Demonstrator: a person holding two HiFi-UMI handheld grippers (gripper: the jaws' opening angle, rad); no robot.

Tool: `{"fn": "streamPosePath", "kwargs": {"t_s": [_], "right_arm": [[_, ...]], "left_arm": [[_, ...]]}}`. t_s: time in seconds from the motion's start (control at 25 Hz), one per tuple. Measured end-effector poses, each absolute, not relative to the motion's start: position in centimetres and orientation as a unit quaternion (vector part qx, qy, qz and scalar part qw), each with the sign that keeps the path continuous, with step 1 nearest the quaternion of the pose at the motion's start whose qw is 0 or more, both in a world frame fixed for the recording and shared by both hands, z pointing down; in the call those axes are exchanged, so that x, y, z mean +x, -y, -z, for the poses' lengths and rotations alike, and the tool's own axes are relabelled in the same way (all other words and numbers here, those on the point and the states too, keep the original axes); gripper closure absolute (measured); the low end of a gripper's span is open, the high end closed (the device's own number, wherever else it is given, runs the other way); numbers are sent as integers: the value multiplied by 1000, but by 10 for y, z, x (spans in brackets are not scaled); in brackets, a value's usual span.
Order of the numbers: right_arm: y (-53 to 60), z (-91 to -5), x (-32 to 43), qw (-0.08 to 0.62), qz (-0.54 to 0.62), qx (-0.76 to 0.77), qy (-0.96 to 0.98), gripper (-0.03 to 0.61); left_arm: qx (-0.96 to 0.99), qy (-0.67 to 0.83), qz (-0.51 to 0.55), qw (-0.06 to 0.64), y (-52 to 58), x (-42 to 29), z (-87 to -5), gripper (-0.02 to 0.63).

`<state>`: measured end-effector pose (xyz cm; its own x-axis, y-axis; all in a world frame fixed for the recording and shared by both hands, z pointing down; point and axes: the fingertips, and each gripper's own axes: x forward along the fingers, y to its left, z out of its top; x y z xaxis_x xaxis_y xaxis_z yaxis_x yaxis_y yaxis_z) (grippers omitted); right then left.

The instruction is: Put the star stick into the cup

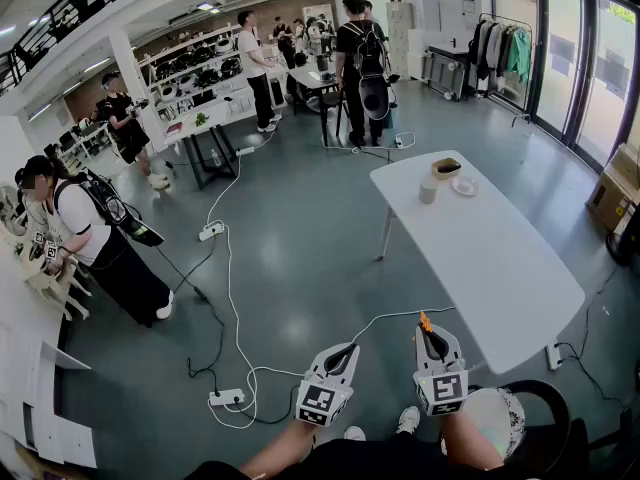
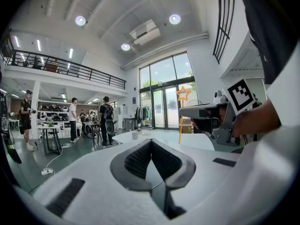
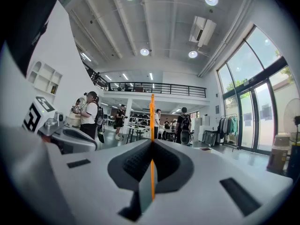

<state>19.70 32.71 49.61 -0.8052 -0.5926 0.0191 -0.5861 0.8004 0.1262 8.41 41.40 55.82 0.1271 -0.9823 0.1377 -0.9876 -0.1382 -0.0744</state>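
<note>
**Stick in hand, cup a long way off**

Closest in, the right gripper (image 1: 430,336) has its fingers (image 3: 136,161) pressed together on the thin orange shaft of the star stick (image 3: 152,125), which stands upright out of the grip with the star at the top. The left gripper (image 1: 345,353) hangs just beside it, its fingers (image 2: 133,161) closed against each other with nothing between them.

Cables (image 1: 235,298) trail across the floor (image 1: 300,258) ahead and to the left. A foot could catch on one while the grippers are carried forward.

The white surface (image 1: 500,278) begins to the right. The cup (image 1: 428,190) stands near its far end, beside a bowl (image 1: 446,167) and a plate (image 1: 465,185), well apart from the stick.

The shaft is slim and held low down, so I judge it may pivot or slide in the grip during the reach. The cup looks small and light. A tilted stick striking its rim could tip it or push it into the plate.
</note>
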Motion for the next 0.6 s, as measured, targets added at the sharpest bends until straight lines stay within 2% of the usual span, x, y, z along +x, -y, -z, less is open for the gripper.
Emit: {"fn": "streamPosePath", "kwargs": {"t_s": [0.44,0.6], "right_arm": [[-343,-491,188,26,58,321,945,568],[-341,-484,190,-2,48,338,940,566]], "left_arm": [[746,662,-73,3,-437,64,-550,604],[747,661,-73,8,-442,58,-553,604]]}}
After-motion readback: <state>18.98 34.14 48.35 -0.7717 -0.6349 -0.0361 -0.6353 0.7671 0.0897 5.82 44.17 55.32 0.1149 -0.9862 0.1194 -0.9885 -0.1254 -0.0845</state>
